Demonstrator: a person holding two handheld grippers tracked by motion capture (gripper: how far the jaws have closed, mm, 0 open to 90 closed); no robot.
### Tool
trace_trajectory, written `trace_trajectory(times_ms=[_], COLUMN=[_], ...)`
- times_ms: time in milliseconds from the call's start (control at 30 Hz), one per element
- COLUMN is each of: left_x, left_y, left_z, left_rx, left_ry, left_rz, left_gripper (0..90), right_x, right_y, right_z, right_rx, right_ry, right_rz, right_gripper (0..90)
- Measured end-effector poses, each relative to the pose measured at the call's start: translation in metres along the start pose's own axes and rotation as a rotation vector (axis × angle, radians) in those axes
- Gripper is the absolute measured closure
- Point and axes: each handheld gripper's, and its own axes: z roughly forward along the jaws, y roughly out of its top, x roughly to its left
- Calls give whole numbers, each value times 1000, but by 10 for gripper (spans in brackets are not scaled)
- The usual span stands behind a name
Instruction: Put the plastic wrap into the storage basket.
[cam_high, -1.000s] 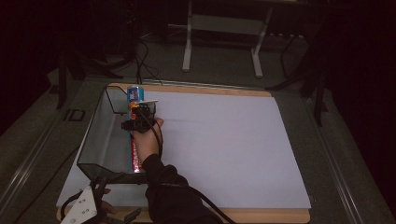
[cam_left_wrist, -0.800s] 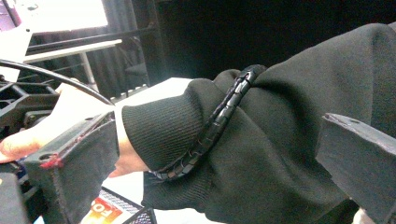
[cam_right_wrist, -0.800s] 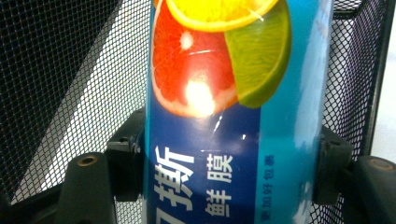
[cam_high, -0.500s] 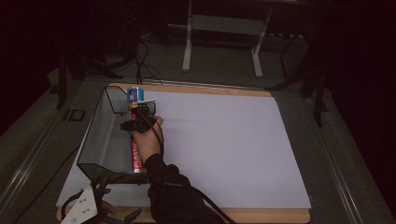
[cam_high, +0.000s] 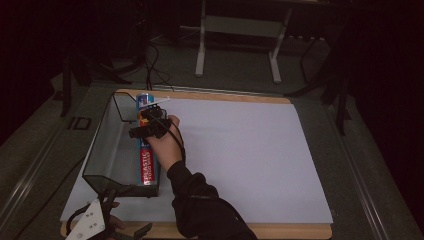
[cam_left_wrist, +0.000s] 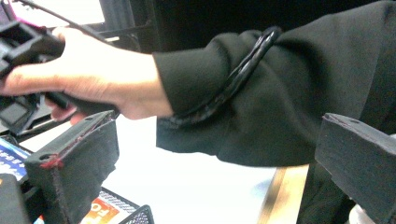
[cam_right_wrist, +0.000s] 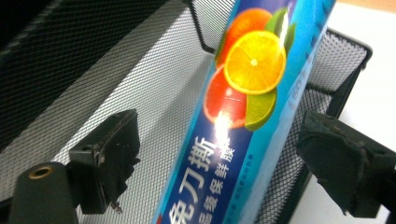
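A long blue plastic-wrap box (cam_right_wrist: 243, 112) printed with citrus slices lies in a black wire-mesh tray (cam_high: 107, 155); both grippers' jaws gape wide, empty.

Box (cam_right_wrist: 243, 116): blue, printed with orange, red and green citrus slices and white characters; red band with white lettering at its near end (cam_high: 146, 167). Basket (cam_right_wrist: 140, 93): black wire mesh. Mat (cam_high: 240, 150): plain pale lavender-white. Table (cam_high: 280, 231) edge: light wood. Sleeve (cam_left_wrist: 280, 93): black. Jaw pads: black. Left gripper (cam_high: 127, 234) plate: pale grey.
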Motion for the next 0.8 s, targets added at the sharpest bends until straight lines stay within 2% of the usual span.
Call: trace_trajectory(times_ms=[33,67,200,367,433,633,800], left_x=[0,0,0,0,0,1,-1], left_y=[0,0,-1,-1,-1,-1,-1], left_z=[1,1,2,2,3,3,4], left_rx=[3,4,7,8,14,15,18], left_ry=[1,1,2,1,2,5,4], left_rz=[-2,-2,-1,-4,-3,-6,-3], left_gripper=[6,6,6,6,6,6,6], right_x=[-1,-2,-6,-8,-13,-23,-30], right_y=[2,2,1,-2,-5,-14,-20], right_z=[-12,-15,-28,-38,-46,-65,-77], right_rx=[-12,-12,-21,-27,-35,-51,-66], right_ry=[17,21,50,61,67,63,65], right_rz=[-44,-54,-75,-104,-114,-151,-162], right_gripper=[133,134,134,134,134,134,134])
